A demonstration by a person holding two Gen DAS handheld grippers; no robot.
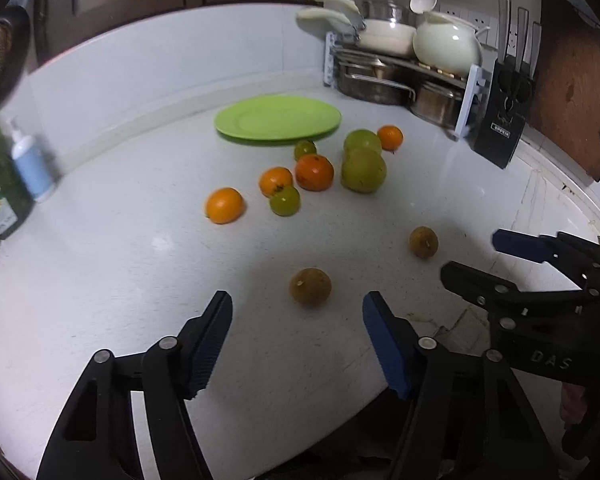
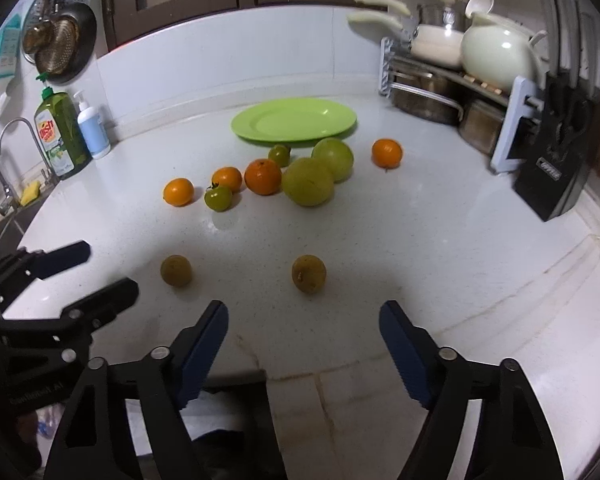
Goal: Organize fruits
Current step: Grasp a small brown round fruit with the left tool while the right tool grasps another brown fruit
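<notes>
Two grippers are hanging over a white counter (image 2: 440, 216) with fruit lying all over it. The left gripper (image 1: 296, 344) is standing partly open and is holding nothing. A small brown fruit (image 1: 310, 286) is sitting on the counter just in front of its blue pads, not between them. The right gripper (image 2: 302, 344) is also standing partly open and holding nothing, and a second brown fruit (image 2: 309, 274) is sitting just in front of it. Farther back, oranges (image 2: 263, 176) and green fruits (image 2: 308, 181) are sitting close together in a bunch. Behind them a green plate (image 2: 342, 118) is lying flat with nothing on it. These fruits are round, so they could roll. If a pad is bumping a brown fruit from the side, the fruit may be rolling away across the counter. If the jaws are closing too soon, they may be pushing it forward and missing it. The two grippers are working near each other, so they could knock together.
</notes>
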